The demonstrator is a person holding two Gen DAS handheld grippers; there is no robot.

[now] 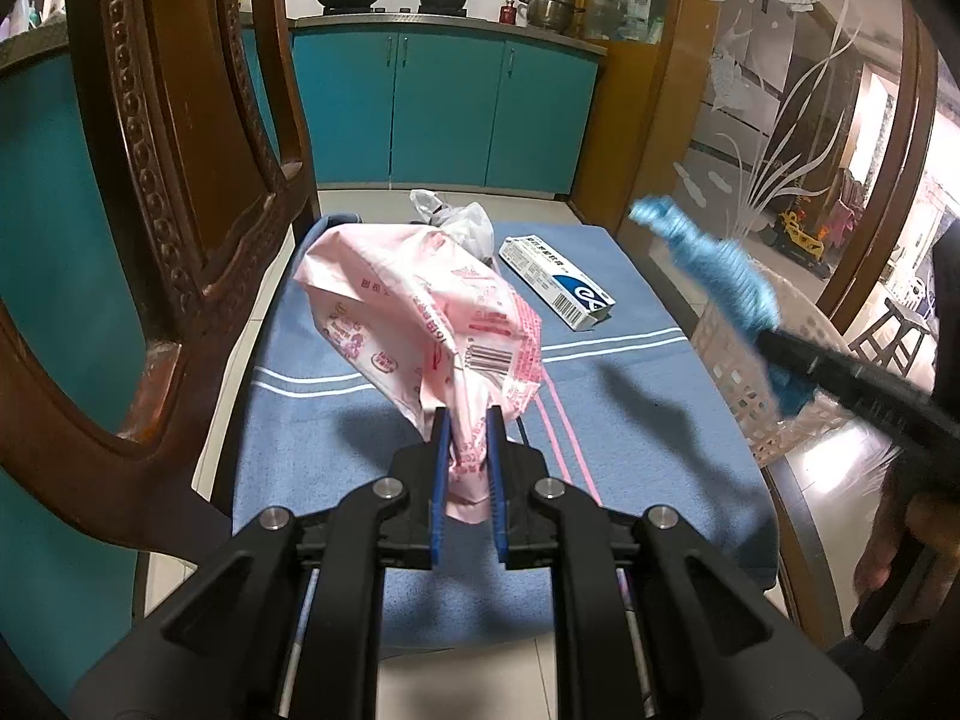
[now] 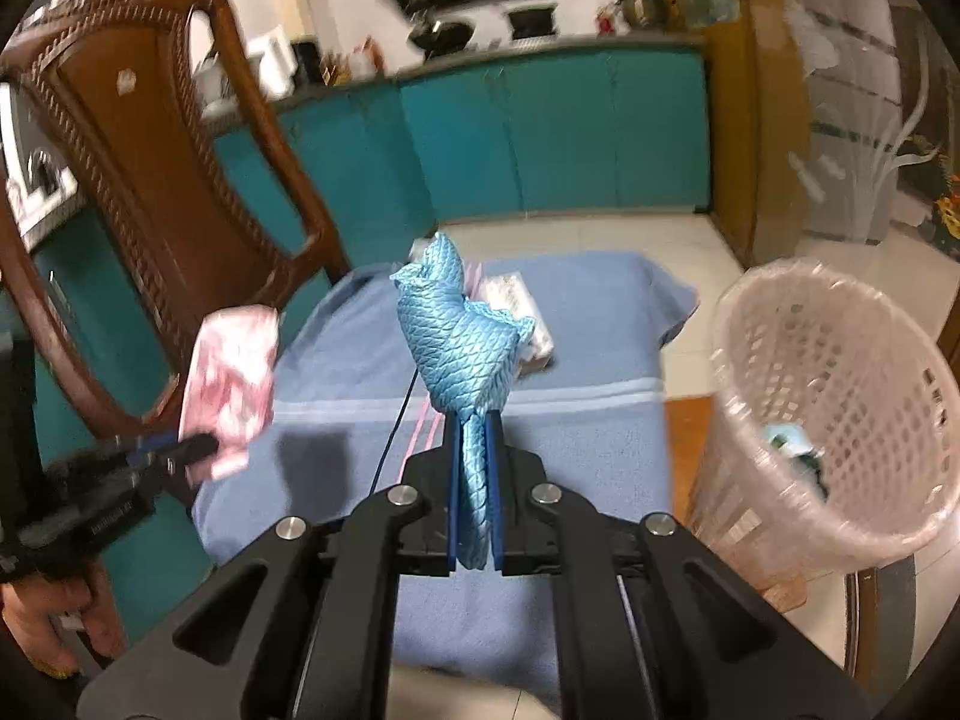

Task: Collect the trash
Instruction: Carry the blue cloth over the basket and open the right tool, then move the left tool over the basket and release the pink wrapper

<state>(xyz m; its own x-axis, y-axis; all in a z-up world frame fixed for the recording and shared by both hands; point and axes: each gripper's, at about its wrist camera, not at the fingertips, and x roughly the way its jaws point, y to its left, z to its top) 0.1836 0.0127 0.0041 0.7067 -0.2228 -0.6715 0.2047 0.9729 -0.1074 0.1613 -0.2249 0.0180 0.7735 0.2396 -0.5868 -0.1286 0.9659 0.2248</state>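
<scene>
My left gripper is shut on a crumpled pink printed wrapper and holds it above the blue towel; it also shows in the right wrist view. My right gripper is shut on a blue textured cloth, lifted above the towel; it also shows in the left wrist view, near the basket. A white and blue carton and a clear plastic bag lie on the towel's far part.
A pink lattice waste basket stands right of the towel, with something dark and pale inside. A carved brown chair back stands at the left. Teal cabinets are behind. A glass partition is at the right.
</scene>
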